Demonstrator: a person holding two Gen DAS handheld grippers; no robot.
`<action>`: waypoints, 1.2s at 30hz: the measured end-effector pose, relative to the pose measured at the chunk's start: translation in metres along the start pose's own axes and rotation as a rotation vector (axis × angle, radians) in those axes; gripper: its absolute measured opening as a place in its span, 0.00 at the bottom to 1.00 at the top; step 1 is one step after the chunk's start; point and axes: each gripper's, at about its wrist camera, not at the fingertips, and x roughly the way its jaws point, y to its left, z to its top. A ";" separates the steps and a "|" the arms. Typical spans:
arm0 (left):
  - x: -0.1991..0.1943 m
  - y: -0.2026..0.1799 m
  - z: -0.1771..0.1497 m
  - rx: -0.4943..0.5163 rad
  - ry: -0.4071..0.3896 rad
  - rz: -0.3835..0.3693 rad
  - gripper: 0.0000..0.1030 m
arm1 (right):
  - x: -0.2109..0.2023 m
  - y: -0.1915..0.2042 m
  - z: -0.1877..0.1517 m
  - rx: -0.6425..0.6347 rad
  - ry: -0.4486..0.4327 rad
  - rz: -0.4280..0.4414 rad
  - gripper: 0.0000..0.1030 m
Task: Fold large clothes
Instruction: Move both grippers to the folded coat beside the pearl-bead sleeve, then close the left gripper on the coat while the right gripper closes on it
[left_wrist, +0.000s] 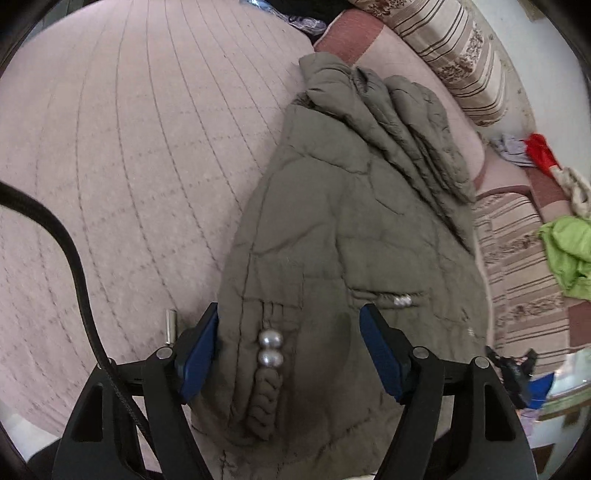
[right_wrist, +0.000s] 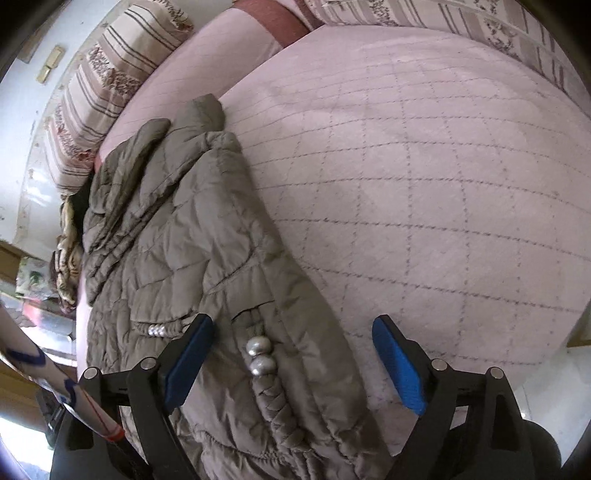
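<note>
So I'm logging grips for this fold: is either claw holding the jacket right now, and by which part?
Neither. The left claw and right claw both stand open over the olive jacket's near edge by the beaded cord, pads not pressing.

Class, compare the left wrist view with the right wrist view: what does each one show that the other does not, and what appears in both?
Only the left wrist view shows the lime-green cloth, a red cloth and the black cable.

Only the right wrist view shows a white tube with blue markings.

Both show the olive quilted jacket on the pink quilted cover, its silver beads, striped cushions, and an open gripper over the jacket's near edge: left gripper, right gripper.
</note>
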 end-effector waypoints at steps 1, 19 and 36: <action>-0.001 0.001 -0.002 -0.008 0.009 -0.029 0.71 | 0.001 0.000 -0.001 0.000 0.013 0.030 0.89; 0.012 -0.009 -0.045 -0.003 0.095 -0.250 0.71 | 0.006 0.020 -0.049 -0.101 0.132 0.190 0.87; 0.016 -0.036 -0.055 0.078 0.049 0.006 0.47 | 0.004 0.033 -0.080 -0.140 0.114 0.143 0.43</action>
